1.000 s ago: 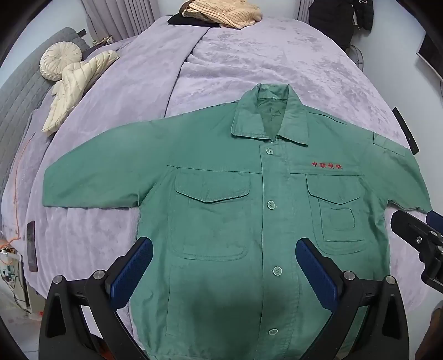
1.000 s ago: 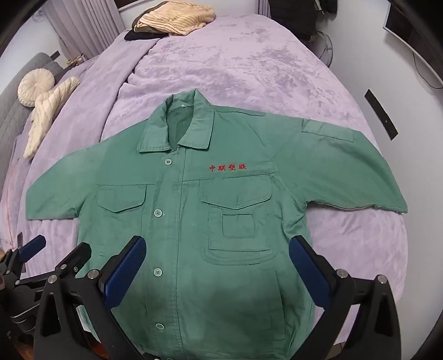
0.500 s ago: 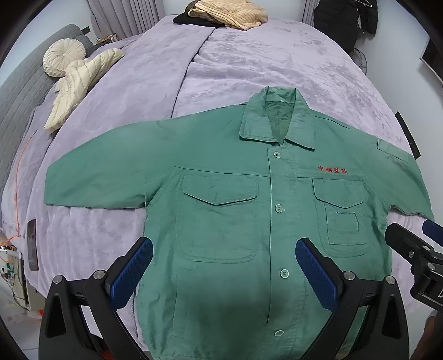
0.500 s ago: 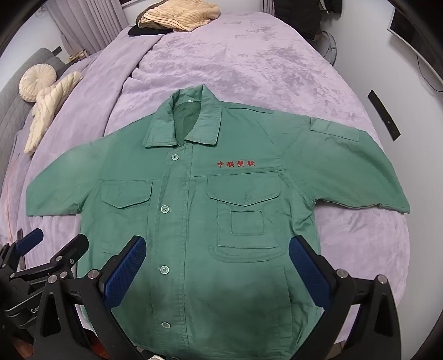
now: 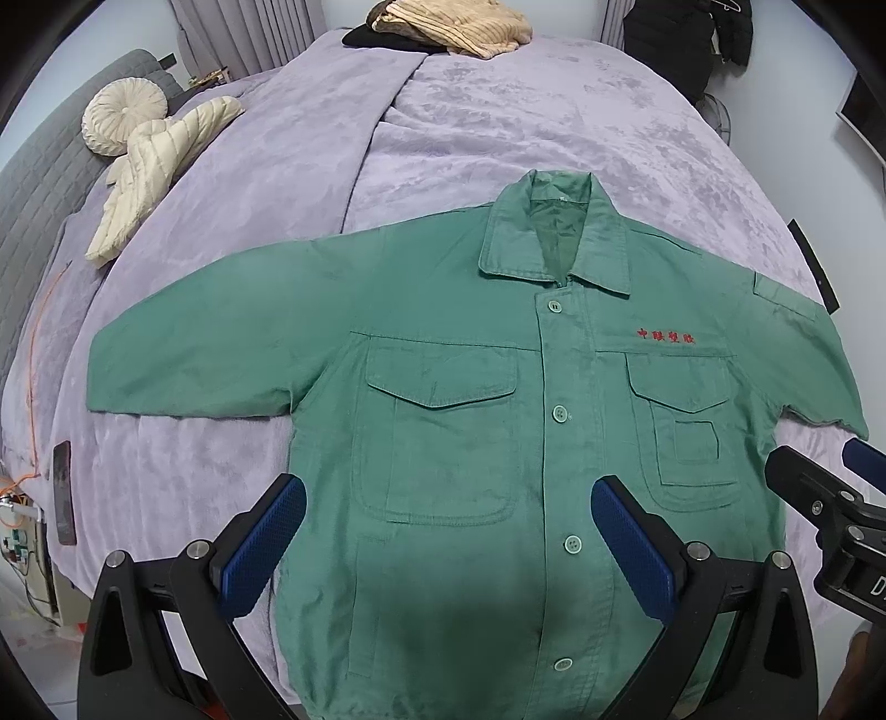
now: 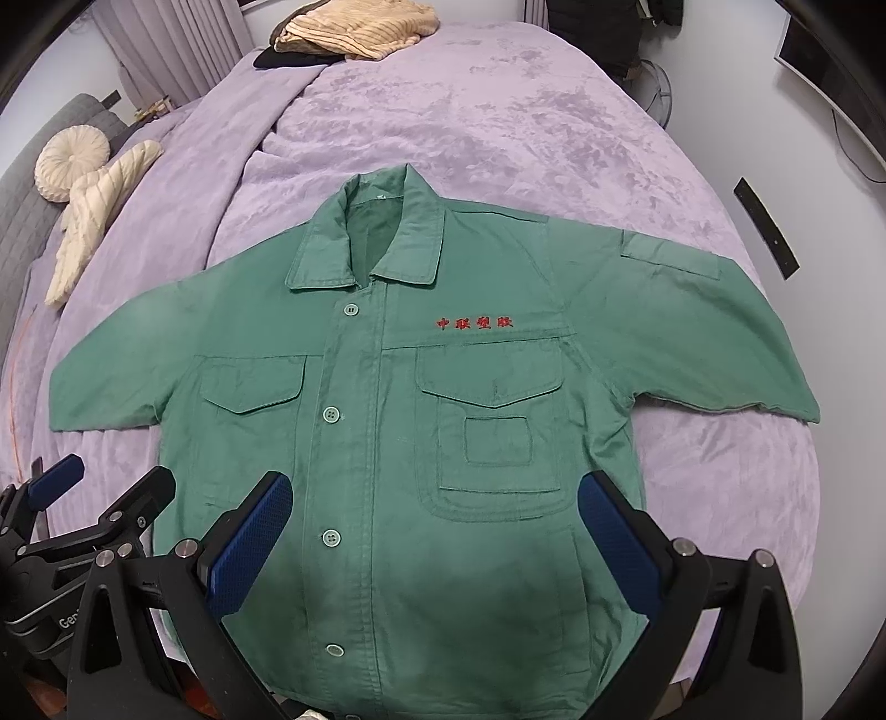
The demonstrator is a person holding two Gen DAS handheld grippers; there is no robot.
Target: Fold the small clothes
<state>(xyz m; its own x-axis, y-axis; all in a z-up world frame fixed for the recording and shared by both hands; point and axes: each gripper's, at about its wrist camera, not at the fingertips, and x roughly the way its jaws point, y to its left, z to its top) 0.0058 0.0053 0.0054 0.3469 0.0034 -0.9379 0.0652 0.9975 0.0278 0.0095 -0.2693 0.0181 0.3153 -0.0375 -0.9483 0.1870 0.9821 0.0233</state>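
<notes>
A small green button-up jacket (image 5: 470,421) with red embroidered characters lies flat, face up, sleeves spread, on a purple bed cover (image 5: 498,138); it also shows in the right wrist view (image 6: 421,421). My left gripper (image 5: 448,548) is open and empty, hovering above the jacket's lower hem. My right gripper (image 6: 432,543) is open and empty, also above the lower hem. The right gripper shows at the right edge of the left wrist view (image 5: 830,498); the left gripper shows at the left edge of the right wrist view (image 6: 99,498).
A pile of beige and dark clothes (image 5: 448,27) lies at the far end of the bed. Cream cushions (image 5: 144,160) lie at the far left by a grey headboard (image 5: 33,183). A dark phone-like object (image 5: 63,493) lies at the bed's left edge.
Both grippers have drifted slightly, so the jacket sits a little lower and further right in both views. Both grippers stay open.
</notes>
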